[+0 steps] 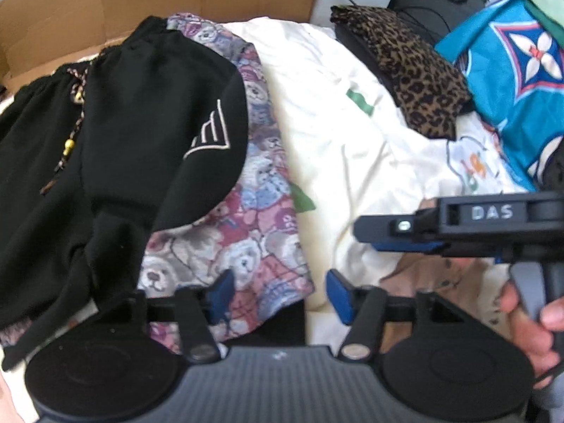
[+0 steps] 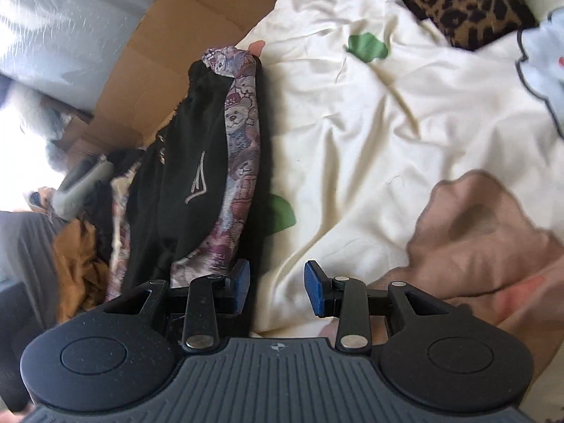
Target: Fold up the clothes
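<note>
A black garment (image 1: 141, 134) with a white line logo lies folded on a teddy-bear print garment (image 1: 253, 239), on a cream sheet (image 1: 335, 134). My left gripper (image 1: 280, 296) is open and empty just above the near edge of the bear-print garment. My right gripper (image 2: 276, 287) is open and empty over the cream sheet (image 2: 387, 123), right of the stacked black garment (image 2: 197, 176) and bear-print garment (image 2: 239, 134). The right gripper also shows in the left wrist view (image 1: 398, 236), held by a hand.
A leopard-print cloth (image 1: 412, 70) and a blue patterned cloth (image 1: 514, 81) lie at the far right. A cardboard box wall (image 1: 158, 0) stands behind the pile. A pinkish-brown patch (image 2: 486, 232) marks the sheet near my right gripper. Brown fabric (image 2: 77, 268) lies left.
</note>
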Demonstrator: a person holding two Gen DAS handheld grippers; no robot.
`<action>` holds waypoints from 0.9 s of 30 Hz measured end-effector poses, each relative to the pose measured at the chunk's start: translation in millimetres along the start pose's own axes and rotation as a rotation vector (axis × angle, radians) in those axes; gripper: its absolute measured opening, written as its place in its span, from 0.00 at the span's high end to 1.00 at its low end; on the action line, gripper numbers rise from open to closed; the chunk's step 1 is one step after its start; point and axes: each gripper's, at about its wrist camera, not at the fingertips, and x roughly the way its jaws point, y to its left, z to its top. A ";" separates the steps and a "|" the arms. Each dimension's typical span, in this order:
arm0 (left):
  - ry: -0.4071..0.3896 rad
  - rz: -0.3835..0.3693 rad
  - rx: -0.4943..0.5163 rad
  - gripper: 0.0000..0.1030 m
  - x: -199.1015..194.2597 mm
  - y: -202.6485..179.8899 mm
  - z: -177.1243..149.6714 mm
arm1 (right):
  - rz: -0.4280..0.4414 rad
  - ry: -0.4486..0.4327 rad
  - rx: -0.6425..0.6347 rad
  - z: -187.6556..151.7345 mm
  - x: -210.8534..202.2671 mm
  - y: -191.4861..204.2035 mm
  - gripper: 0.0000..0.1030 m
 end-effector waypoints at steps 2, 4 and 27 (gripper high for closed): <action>-0.011 -0.006 -0.047 0.90 -4.4 9.7 1.1 | -0.009 -0.006 -0.059 -0.4 -0.6 8.3 0.64; -0.020 -0.006 -0.122 0.97 -8.6 23.2 1.7 | 0.002 -0.014 -0.085 -0.6 0.0 15.1 0.64; -0.092 -0.031 -0.319 0.98 -33.6 64.1 7.4 | 0.038 0.108 -0.402 -26.6 53.8 84.5 0.64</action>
